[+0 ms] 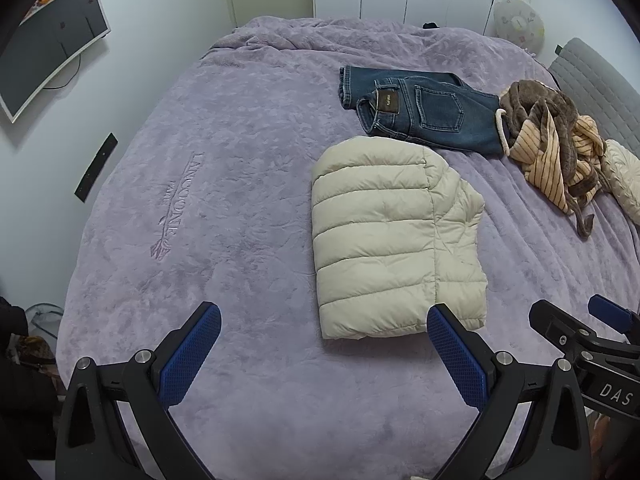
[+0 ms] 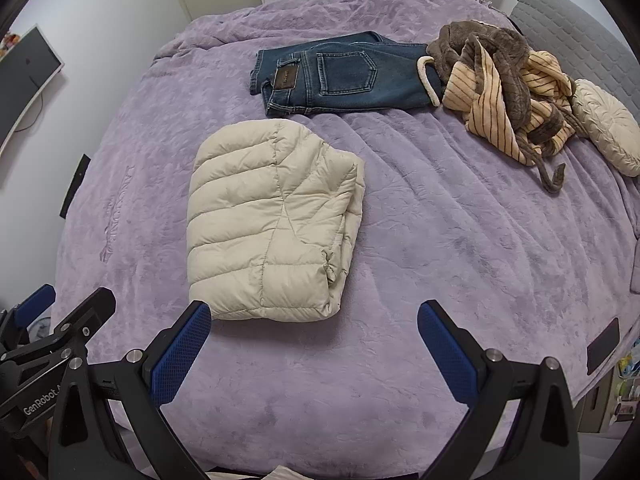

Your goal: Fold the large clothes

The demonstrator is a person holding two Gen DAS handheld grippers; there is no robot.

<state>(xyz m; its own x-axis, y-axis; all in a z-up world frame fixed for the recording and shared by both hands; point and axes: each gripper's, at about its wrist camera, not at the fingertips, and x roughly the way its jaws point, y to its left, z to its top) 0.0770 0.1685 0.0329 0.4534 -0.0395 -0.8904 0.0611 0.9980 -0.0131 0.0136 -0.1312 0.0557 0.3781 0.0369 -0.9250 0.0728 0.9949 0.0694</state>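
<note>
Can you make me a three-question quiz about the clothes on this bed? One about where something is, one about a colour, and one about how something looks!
1. Where do the jeans lie?
A. Farther up the bed than the puffy jacket
B. On top of the puffy jacket
C. On the floor

2. What colour is the blanket on the bed?
A. Green
B. Purple
C. Red

3. How does the striped robe look?
A. Folded flat
B. Hanging on a hook
C. In a crumpled heap

Answers:
1. A, the jeans sit beyond the cream puffy jacket, with blanket between them.
2. B, the whole bed cover is soft purple.
3. C, the robe is bunched up beside the jeans, while the jacket and jeans are folded.
</note>
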